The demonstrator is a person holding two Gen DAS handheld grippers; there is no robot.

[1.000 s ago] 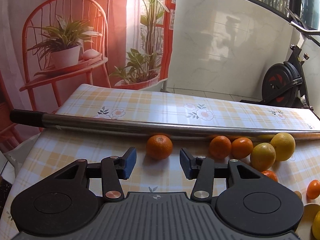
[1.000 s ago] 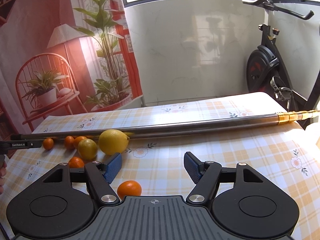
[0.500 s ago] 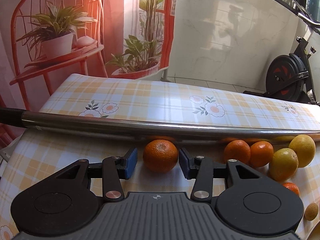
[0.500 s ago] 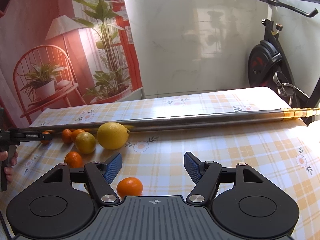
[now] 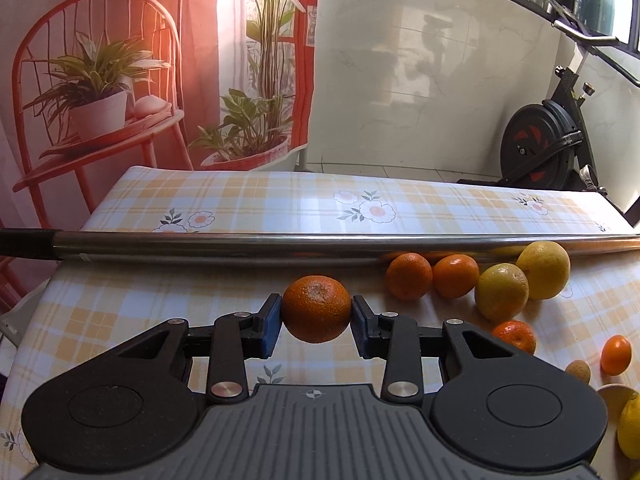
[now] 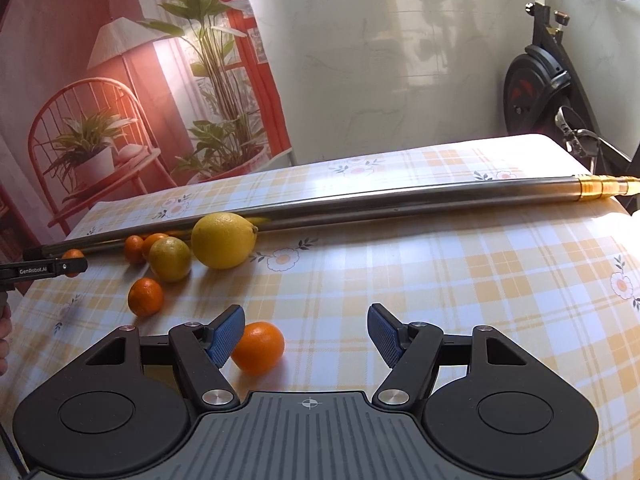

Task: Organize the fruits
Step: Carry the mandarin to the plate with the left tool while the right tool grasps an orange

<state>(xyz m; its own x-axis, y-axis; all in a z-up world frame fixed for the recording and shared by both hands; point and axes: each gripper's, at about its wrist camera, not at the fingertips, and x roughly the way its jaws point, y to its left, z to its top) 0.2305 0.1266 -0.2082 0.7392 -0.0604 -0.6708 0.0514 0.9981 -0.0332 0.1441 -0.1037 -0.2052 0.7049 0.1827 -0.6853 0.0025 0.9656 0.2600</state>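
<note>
Each tool, left point(image 5: 316, 322) and right point(image 6: 306, 334), has matte black linkage arms on round black housings, silver rivets, blue ribbed pads point(image 6: 228, 334), and a grey ridged base with a small crosshair mark; the left tool's side reads "GenRobot.AI".

Dimpled, matt peel on the tangerine point(image 5: 316, 308), pressed between ribbed blue rubbery pads point(image 5: 271, 326). Behind it, a polished metal pole point(image 5: 280, 245) gleams, brass-coloured at its end point(image 6: 600, 187). The checked tablecloth point(image 6: 440, 280) looks smooth, faintly glossy.
</note>
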